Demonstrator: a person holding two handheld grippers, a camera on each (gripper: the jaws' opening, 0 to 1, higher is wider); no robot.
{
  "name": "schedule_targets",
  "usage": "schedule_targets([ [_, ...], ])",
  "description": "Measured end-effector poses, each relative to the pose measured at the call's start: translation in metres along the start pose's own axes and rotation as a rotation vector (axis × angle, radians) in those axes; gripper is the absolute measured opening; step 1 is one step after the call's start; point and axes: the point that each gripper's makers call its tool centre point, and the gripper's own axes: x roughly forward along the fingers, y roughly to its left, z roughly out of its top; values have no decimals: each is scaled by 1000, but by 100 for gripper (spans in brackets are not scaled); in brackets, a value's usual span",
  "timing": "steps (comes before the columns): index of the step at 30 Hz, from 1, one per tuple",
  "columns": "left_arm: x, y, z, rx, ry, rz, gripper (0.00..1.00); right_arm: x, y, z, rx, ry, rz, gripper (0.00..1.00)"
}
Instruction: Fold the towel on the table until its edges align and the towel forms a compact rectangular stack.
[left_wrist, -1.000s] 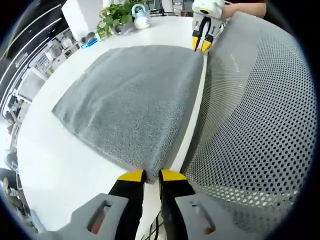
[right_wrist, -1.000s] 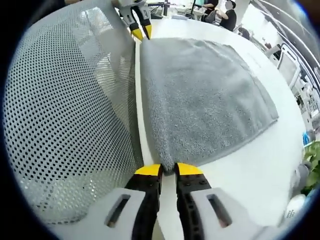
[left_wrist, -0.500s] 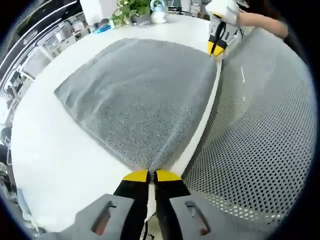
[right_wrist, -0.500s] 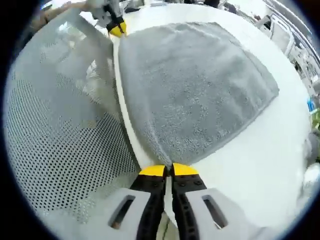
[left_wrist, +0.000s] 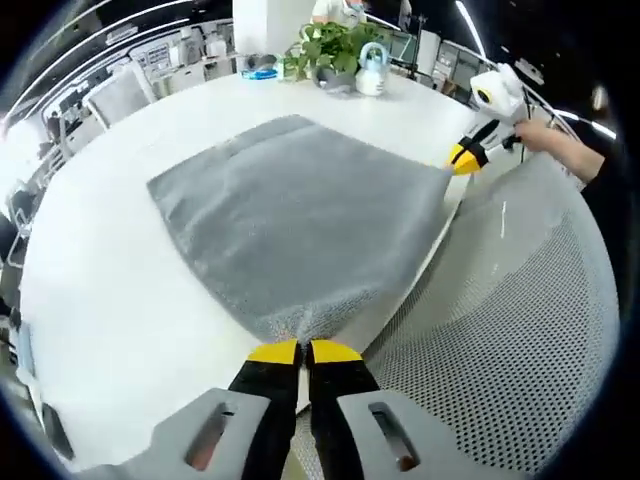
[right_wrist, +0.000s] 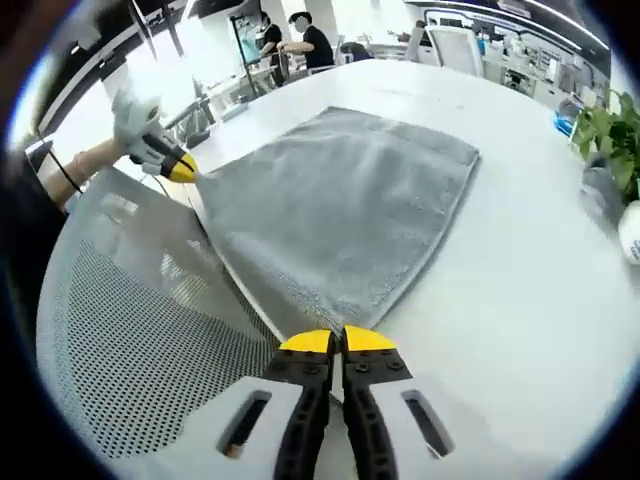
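A grey towel lies spread on the white table, its near edge at the table's rim. My left gripper is shut on one near corner of the towel. In the right gripper view the same towel stretches away from my right gripper, which is shut on the other near corner. Each gripper appears in the other's view: the right gripper at the towel's far corner, the left gripper at the left, held by a hand.
A mesh chair back stands against the table's near edge, also the mesh chair back. A potted plant and a small kettle sit at the far side. Office desks and people are beyond.
Both grippers have closed on the towel's near corners and lifted, tilting the views up so more of the table and room shows. The near edge is raised slightly.
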Motion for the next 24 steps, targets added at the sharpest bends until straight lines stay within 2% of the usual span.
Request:
schedule_targets([
  [5, -13, -2, 14, -74, -105, 28, 2, -13, 2, 19, 44, -114, -32, 0],
  [10, -20, -5, 24, -109, -198, 73, 2, -21, 6, 29, 89, -170, -62, 0],
  [12, -21, -10, 29, -117, -233, 69, 2, -23, 9, 35, 113, -208, -53, 0],
  [16, -27, -10, 37, -127, -276, 90, 2, -29, 9, 41, 144, -241, -46, 0],
  [18, -31, -10, 43, -141, -317, 91, 2, -33, 11, 48, 170, -280, -33, 0],
  [21, -40, -13, 51, -113, -362, 84, 2, -43, 12, 62, 252, -382, 1, 0],
  [24, -48, -10, 53, -126, -389, 96, 2, -48, 10, 64, 289, -414, 12, 0],
])
